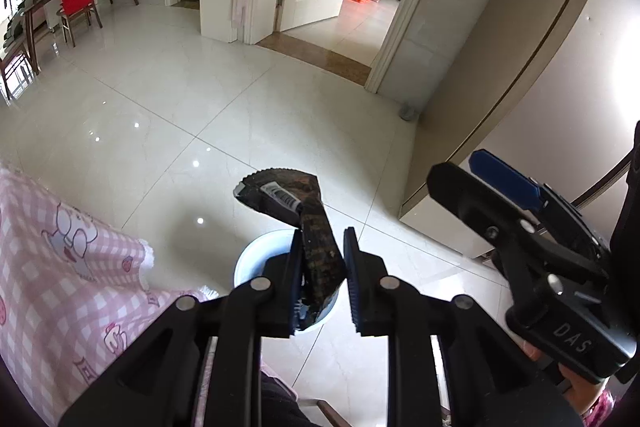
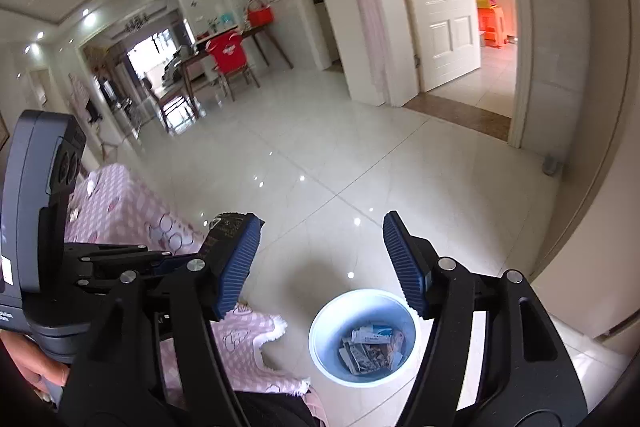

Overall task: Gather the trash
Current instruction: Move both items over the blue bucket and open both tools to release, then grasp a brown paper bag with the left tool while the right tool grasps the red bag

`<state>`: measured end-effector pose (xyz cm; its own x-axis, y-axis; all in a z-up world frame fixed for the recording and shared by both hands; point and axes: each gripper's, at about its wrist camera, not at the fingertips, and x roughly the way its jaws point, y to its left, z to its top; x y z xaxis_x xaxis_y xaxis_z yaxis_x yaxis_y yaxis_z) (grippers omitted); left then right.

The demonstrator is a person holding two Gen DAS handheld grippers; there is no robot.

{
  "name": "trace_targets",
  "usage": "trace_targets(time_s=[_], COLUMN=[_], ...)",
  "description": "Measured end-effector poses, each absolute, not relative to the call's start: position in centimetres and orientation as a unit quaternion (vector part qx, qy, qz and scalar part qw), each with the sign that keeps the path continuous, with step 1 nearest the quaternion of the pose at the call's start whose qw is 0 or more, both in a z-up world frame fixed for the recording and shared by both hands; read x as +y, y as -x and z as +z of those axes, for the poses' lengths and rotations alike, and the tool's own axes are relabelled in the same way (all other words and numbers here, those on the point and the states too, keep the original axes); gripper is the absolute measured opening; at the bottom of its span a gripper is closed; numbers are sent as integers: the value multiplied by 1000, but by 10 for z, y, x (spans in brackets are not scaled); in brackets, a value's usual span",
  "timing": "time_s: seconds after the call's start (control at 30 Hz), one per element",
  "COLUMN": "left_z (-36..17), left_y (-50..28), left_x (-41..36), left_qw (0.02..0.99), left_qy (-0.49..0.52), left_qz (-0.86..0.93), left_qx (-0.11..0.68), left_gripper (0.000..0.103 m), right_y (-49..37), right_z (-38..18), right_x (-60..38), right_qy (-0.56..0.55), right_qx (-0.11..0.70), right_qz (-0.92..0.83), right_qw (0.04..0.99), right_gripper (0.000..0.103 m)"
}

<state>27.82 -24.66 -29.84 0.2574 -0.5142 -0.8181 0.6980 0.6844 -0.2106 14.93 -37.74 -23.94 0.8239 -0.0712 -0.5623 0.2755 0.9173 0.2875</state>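
Left gripper [image 1: 323, 275] pinches a dark wrapper [image 1: 316, 239] above the bin [image 2: 362, 337]; right gripper [image 2: 320, 263] gapes empty. Risk: wrapper's long and floppy, w/ its top leaning off to one side, so it may catch the rim & land on the floor [image 1: 200, 99].

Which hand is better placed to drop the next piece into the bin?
Left. The left gripper is shut on a dark wrapper right over the white bin. The right gripper stands open with nothing between its pads, so it has nothing to drop.
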Motion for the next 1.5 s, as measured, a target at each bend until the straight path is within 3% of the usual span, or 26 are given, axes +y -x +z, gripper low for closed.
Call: trace_targets(time_s=[0.07, 0.13, 0.2, 0.5, 0.77, 0.9, 1.17, 1.5], left_z=[-298, -299, -299, -292, -263, -240, -211, -231], left_y=[-280, -280, -281, -277, -270, -266, -265, -262], left_x=[-251, -254, -252, -231, -168, -109, 44, 214], left_qw=[783, 783, 791, 803, 844, 876, 925, 920], left_qy=[-90, -83, -76, -74, -63, -51, -3, 107], left_qz=[-398, -403, -393, -371, -318, -269, -108, 75], left_qx=[470, 467, 463, 461, 427, 398, 364, 370], left_gripper=[28, 61, 70, 70, 70, 71, 81, 87], right_y=[-145, -140, -137, -139, -150, -160, -201, -257], right_z=[-239, -239, -238, -237, -222, -211, -182, -178], right_x=[-383, -389, -393, -386, -344, -309, -189, -7], right_qy=[-191, -206, -211, -211, -191, -170, -87, 67], right_qx=[271, 262, 258, 267, 270, 271, 272, 294], right_qz=[-105, -112, -116, -105, -56, -16, 100, 236], right_qw=[937, 936, 935, 934, 942, 947, 953, 924], right_gripper=[65, 67, 67, 67, 67, 67, 69, 73])
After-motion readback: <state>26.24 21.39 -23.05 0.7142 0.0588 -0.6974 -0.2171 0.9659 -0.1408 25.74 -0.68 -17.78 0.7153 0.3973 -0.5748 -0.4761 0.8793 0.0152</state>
